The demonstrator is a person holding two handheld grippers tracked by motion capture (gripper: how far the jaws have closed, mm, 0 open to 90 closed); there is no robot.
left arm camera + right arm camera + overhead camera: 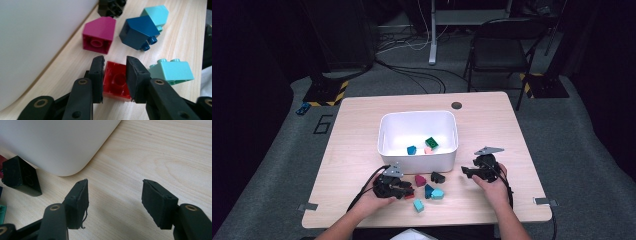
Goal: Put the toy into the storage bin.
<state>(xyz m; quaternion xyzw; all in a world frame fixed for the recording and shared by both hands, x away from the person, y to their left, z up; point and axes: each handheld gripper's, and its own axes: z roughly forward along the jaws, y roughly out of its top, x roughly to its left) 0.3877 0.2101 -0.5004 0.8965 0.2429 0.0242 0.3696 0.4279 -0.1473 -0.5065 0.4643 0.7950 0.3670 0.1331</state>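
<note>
The left gripper (114, 75) clamps a red brick (117, 82) between its black pads on the light wooden table (492, 125), the brick lying with its hollow underside turned toward the camera, a grip across its flat side walls that looks chosen for a sure lift. The brick sits at the near edge of a loose cluster just in front of a white bin (384, 145): a magenta brick (98, 35), a dark blue brick (138, 32), two turquoise bricks (172, 71) and a black brick (21, 176) lie spread apart, within easy reach of either hand, apparently waiting their turn. Several bricks already rest inside the bin, among them a green one (431, 142), which suggests a sorting job partly done. The right gripper (477, 171) rests on the table beside the bin's near right corner, its jaws standing wide with nothing between them, seemingly on standby. Both of the person's forearms enter from the table's near edge. Beyond the table, grey carpet carries trailing cables, a folding chair (499, 50) and stand bases marked with yellow-and-black tape, the rest of the room falling into darkness.
</note>
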